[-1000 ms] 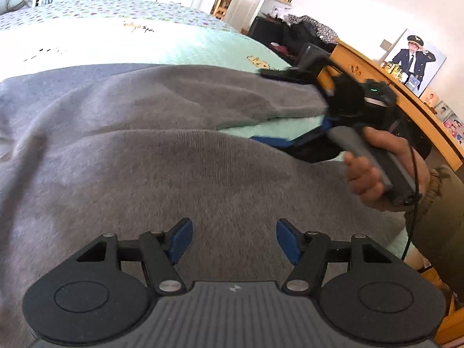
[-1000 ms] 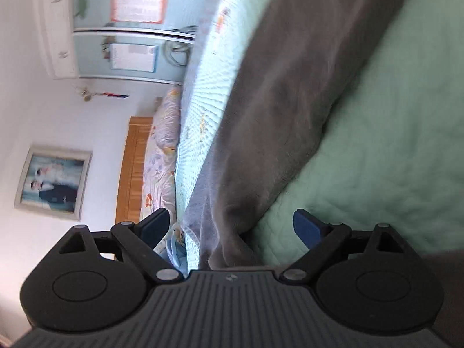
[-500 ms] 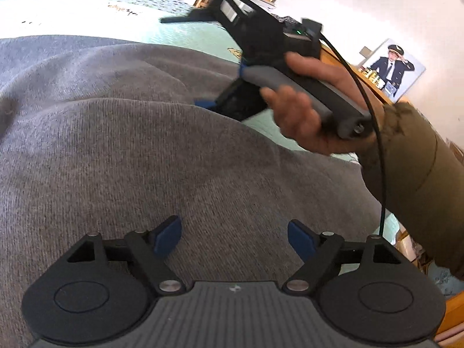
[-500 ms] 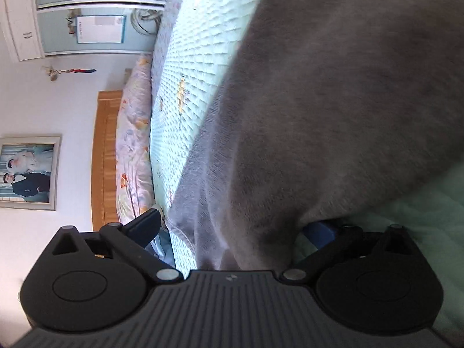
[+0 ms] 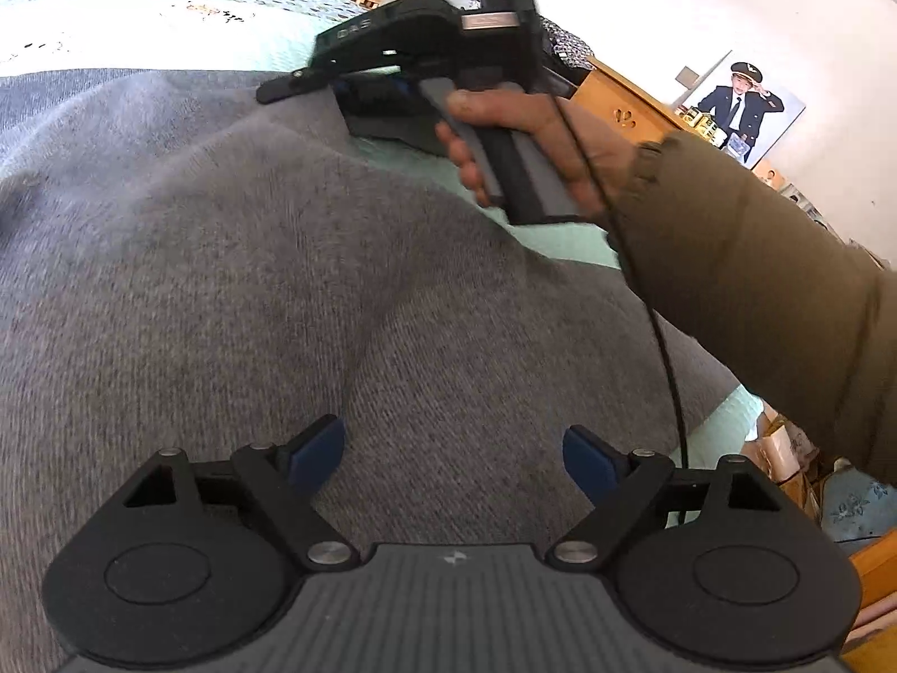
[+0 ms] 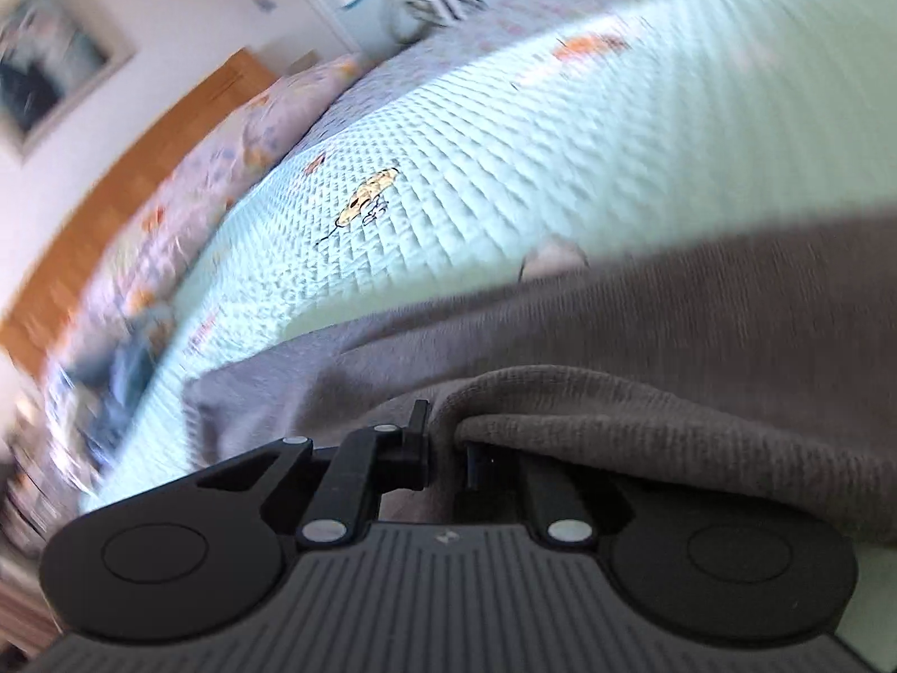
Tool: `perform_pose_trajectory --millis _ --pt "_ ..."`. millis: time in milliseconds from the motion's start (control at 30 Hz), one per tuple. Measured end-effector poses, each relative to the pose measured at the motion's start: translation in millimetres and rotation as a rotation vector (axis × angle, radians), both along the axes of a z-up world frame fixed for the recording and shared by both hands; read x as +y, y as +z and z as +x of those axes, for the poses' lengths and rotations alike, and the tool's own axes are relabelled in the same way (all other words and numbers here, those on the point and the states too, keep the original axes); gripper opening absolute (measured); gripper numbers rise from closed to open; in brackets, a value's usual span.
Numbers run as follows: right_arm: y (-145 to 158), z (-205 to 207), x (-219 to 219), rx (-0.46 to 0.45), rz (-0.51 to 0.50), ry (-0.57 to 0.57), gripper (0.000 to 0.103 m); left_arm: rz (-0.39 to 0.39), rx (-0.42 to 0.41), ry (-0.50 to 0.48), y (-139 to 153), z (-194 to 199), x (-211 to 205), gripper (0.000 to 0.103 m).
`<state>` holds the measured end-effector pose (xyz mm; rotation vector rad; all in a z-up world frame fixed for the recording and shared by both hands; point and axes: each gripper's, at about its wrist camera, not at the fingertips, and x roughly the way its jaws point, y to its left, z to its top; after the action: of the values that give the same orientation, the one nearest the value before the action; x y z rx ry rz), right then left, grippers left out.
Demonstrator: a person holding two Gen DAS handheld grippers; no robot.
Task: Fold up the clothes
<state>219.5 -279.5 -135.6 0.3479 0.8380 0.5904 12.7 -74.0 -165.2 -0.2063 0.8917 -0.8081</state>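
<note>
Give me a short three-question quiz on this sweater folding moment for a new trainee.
1. True or false: the left gripper is clamped on the grey sweater.
2. Which gripper holds a fold of sweater between its fingers? A) left B) right C) neither
3. Fill in: the sweater lies on a pale green quilted ____.

Key:
1. False; its fingers stand apart above the fabric.
2. B; the right wrist view shows them closed on a bunched edge.
3. Bedspread.
</note>
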Motion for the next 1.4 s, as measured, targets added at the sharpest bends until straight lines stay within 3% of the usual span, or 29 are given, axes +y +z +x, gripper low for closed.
perform_pose_trajectory --millis 133,267,367,433,533,667,800,900,933,967,1000,1033,1200,1300,1400 --pt "-11.0 7.9 4.0 -0.030 -0.057 0.041 0.011 0.012 -0.008 -0.010 0.1 -1.6 -4.1 0.090" --pt "-15.1 28.5 5.6 0.083 0.083 0.041 0.016 0.033 -0.018 -0.017 2.6 -2.1 -12.1 0.094" --pt "-13.0 18.2 -8.6 0.181 0.207 0.009 0.037 0.023 0.006 0.000 3.9 0.3 -9.9 0.094" --pt "-8.9 2.8 -24.1 0.214 0.269 -0.026 0.062 -0.005 0.037 0.021 3.2 3.2 -5.0 0.094" --pt "-8.4 -20.6 -43.0 0.250 0.368 -0.075 0.074 -0.051 0.083 0.060 2.7 8.5 5.6 0.094" --pt "-8.3 -63.9 -58.3 0.251 0.542 -0.051 0.075 -0.086 0.087 0.132 11.5 14.1 15.5 0.093" --pt "-2.6 -107.9 -64.6 0.182 0.728 0.023 0.075 -0.113 0.038 0.195 27.7 26.1 22.9 0.093" --pt "-9.0 -130.9 -76.6 0.184 0.736 -0.007 0.078 -0.128 0.046 0.239 27.8 41.7 27.8 0.093" --pt "-14.7 -136.8 -78.4 0.216 0.655 -0.037 0.079 -0.127 0.058 0.252 25.6 47.6 28.7 0.093" --pt "-20.6 -143.0 -79.4 0.238 0.573 -0.061 0.076 -0.103 0.082 0.253 19.0 53.2 27.5 0.093" --pt "-25.1 -149.6 -79.8 0.235 0.520 -0.069 0.056 -0.071 0.103 0.256 12.0 55.9 24.2 0.093" --pt "-28.1 -155.8 -81.1 0.232 0.490 -0.077 0.053 -0.041 0.115 0.256 6.2 57.5 21.1 0.093" --pt "-19.9 -161.3 -81.9 0.258 0.482 -0.063 0.054 0.037 0.038 0.150 11.3 37.3 6.4 0.100" --pt "-14.6 -154.8 -90.1 0.233 0.576 -0.082 0.068 0.010 0.044 0.153 14.1 34.5 13.9 0.100" --pt "-9.8 -148.2 -101.5 0.196 0.702 -0.110 0.073 -0.083 0.077 0.207 20.2 38.3 29.5 0.097"
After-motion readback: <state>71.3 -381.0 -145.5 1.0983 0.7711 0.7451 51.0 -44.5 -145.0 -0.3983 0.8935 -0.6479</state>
